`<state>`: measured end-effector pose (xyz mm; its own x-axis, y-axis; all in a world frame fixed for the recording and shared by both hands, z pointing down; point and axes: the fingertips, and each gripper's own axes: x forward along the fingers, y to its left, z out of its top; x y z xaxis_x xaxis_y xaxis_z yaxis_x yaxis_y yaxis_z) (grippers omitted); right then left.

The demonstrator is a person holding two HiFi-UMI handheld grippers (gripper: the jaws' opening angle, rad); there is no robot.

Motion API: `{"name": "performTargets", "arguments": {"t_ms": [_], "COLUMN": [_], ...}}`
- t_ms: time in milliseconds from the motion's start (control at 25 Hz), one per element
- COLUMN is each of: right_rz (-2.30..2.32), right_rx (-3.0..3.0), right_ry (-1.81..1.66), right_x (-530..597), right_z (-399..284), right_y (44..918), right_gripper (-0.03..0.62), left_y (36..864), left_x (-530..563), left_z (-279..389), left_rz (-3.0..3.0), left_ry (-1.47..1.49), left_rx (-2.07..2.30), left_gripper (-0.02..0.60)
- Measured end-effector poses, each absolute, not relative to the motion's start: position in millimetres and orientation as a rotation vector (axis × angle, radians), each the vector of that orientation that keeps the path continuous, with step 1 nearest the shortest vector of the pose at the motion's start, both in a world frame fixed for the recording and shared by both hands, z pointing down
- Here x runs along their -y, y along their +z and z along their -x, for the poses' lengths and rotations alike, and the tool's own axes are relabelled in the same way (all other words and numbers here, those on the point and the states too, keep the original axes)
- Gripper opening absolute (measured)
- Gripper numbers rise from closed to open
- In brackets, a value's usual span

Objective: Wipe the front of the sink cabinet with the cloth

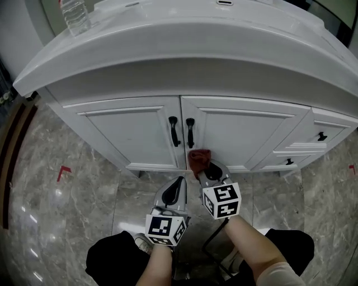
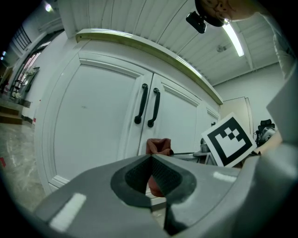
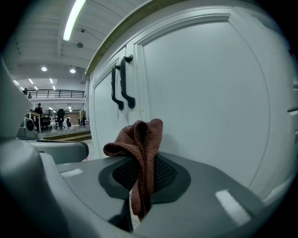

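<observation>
Right hand-held gripper [image 1: 208, 170], jaws clamped on a bunched reddish cloth [image 3: 139, 144], which stands up out of the jaws and hangs below them. The cloth is shown low on the cabinet [image 1: 140, 139], at the seam between the two doors and below the handles [image 1: 182, 132]; whether it is touching the paint cannot be told. Left hand-held gripper [image 2: 152, 157], jaws brought together with nothing between them, is held just beside the right one and a little further from the doors.

For the step in hand, it is judged that the cloth should be pressed flat against the panel so that fabric, not jaw, meets the surface. Overlapping strokes are advised across each door, with the recessed frames and the area round the handles traced separately. A firm clamp is needed, since the bunched cloth could be dragged out by friction.

Both doors and the two drawers [image 1: 313, 144] at the right are shut, so their contents are not shown. A clear bottle [image 1: 75, 17] stands on the sink [image 1: 196, 53] at far left; its fill cannot be made out.
</observation>
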<state>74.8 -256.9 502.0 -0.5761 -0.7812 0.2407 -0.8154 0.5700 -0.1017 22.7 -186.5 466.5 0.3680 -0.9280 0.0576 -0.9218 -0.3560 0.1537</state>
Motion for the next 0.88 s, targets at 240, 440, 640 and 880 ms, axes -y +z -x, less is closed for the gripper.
{"name": "performTargets", "arguments": {"t_ms": [240, 440, 640, 880], "right_rz": [-1.457, -1.528, -1.609, -1.755], "right_rx": [2.584, 2.543, 2.498, 2.425], "right_ry": [0.337, 0.347, 0.335, 0.396], "right_x": [264.0, 266.5, 268.5, 266.8], "right_z": [-126.8, -169.4, -215.3, -270.4], "right_y": [502.4, 504.9, 502.5, 501.9], "right_gripper": [0.078, 0.078, 0.078, 0.078], "left_y": [470.5, 473.5, 475.3, 478.7], "left_x": [191.0, 197.7, 203.0, 201.5], "left_z": [-51.5, -77.8, -101.2, -131.1], "left_rz": [-2.486, -2.514, -2.536, -2.576], "left_ry": [-0.043, -0.020, -0.012, 0.013], "left_rx": [1.627, 1.574, 1.535, 1.471], "left_gripper": [0.000, 0.000, 0.000, 0.000]}}
